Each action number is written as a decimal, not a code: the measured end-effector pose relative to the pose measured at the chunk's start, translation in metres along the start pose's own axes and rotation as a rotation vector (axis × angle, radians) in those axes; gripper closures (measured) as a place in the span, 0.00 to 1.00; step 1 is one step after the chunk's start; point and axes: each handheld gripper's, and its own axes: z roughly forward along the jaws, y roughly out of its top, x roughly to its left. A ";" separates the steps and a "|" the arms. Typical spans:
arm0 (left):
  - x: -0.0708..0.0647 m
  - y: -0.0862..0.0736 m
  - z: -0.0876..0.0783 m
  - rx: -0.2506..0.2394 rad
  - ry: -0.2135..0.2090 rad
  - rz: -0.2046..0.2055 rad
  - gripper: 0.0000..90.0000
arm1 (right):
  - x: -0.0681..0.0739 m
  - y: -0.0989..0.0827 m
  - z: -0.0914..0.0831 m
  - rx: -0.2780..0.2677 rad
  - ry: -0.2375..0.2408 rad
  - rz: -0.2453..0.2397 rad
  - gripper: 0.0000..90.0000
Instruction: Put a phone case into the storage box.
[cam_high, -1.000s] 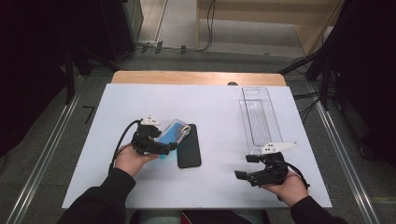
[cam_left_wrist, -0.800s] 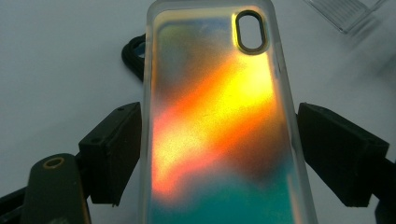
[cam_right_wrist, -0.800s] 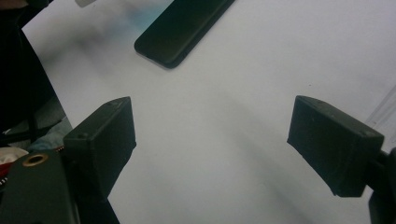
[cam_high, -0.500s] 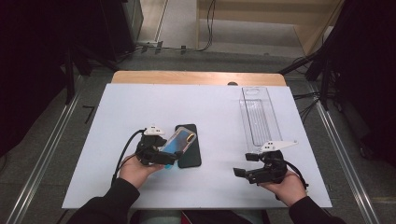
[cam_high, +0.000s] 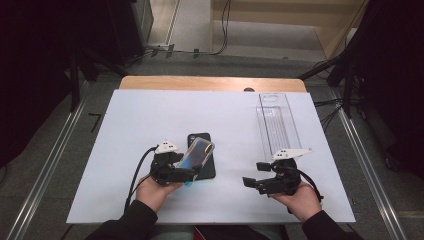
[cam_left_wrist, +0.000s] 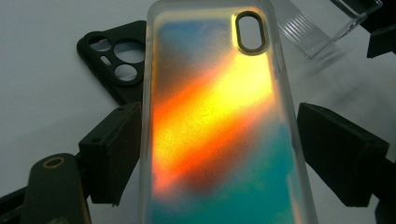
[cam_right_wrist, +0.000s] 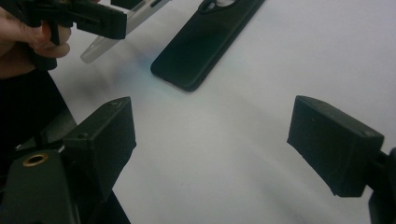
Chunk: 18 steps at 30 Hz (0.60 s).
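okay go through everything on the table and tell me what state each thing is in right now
Iridescent phone case: clamped by its long edges in the left gripper, raised and tilted.
Black phone case: lying flat on the table, untouched.
Clear tray: empty, flat on the table.
Right gripper: open, holding nothing.

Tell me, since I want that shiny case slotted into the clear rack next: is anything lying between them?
Nothing visible does. The iridescent case, between the left gripper's jaws, sits over the black case; the white table between it and the clear rack is bare. The right gripper stays nearer the person.
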 end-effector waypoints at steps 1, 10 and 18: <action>-0.001 -0.001 0.001 -0.002 0.004 0.003 0.19 | 0.001 0.001 0.001 0.002 -0.001 -0.003 0.15; -0.012 -0.004 0.008 -0.069 0.027 0.031 0.19 | 0.011 0.013 0.012 0.003 -0.003 0.001 0.15; -0.013 -0.009 0.010 -0.136 0.044 0.053 0.19 | 0.015 0.022 0.018 -0.016 -0.002 0.021 0.15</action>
